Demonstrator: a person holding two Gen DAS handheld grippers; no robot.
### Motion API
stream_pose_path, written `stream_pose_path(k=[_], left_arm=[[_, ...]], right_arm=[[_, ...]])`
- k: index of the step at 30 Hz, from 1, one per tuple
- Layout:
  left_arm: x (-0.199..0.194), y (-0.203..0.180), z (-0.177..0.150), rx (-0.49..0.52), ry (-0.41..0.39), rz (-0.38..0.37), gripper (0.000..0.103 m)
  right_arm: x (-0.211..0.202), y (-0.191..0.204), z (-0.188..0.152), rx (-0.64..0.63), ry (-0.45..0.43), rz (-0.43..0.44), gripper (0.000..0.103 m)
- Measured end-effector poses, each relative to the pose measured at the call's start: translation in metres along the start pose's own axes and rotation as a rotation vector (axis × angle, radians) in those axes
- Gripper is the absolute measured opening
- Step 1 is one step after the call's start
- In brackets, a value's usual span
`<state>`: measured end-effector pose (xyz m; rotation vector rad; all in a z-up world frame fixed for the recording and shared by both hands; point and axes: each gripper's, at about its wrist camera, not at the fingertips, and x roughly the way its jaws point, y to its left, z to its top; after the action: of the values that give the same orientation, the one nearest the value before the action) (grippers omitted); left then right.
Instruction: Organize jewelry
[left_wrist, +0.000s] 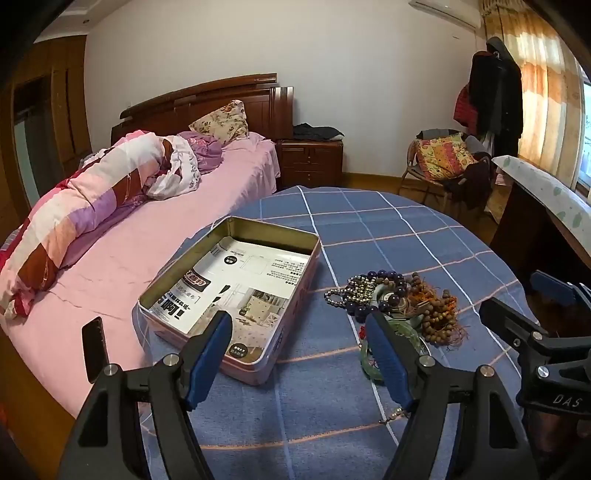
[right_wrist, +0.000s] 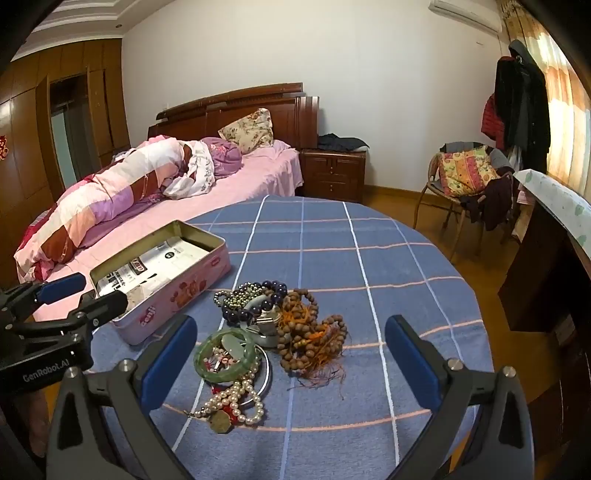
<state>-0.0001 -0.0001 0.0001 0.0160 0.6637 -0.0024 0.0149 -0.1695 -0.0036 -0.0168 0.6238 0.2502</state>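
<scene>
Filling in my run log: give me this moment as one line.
left gripper: open, empty | right gripper: open, empty | jewelry pile: on tablecloth | tin: open, paper-lined, no jewelry seen

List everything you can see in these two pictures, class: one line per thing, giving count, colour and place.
tin: one, pink, open, on the table left of the jewelry
paper: one, white printed sheet, inside the tin
jade bangle: one, green, near side of the pile
pearls: one strand, white, nearest edge of the pile
wood beads: brown with orange tassels, right of the pile
dark beads: one strand, navy, far side of the pile
tablecloth: one, blue check
bed: one, pink sheet
chair: one, by the curtain
left gripper: jaws open, empty
right gripper: jaws open, empty
</scene>
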Motion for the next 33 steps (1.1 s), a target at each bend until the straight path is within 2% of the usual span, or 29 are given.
stream_pose_path(k=[6,10,33], left_arm=[[-0.002,-0.006,-0.002,0.013,-0.011,0.033,0.075],[0.010,0.001,-0.004,-0.016,0.010,0.011,0.075],[0.002,0.002,-0.001,-0.007,0.000,0.029,0.075]], right_arm=[[0.002,0.001,-0.003,0.000,0.007,0.004,0.103],[0.002,0.001,-0.004,0.000,0.004,0.003,0.103],[0.004,0.003,-0.005,-0.001,0.011,0.002,0.103]])
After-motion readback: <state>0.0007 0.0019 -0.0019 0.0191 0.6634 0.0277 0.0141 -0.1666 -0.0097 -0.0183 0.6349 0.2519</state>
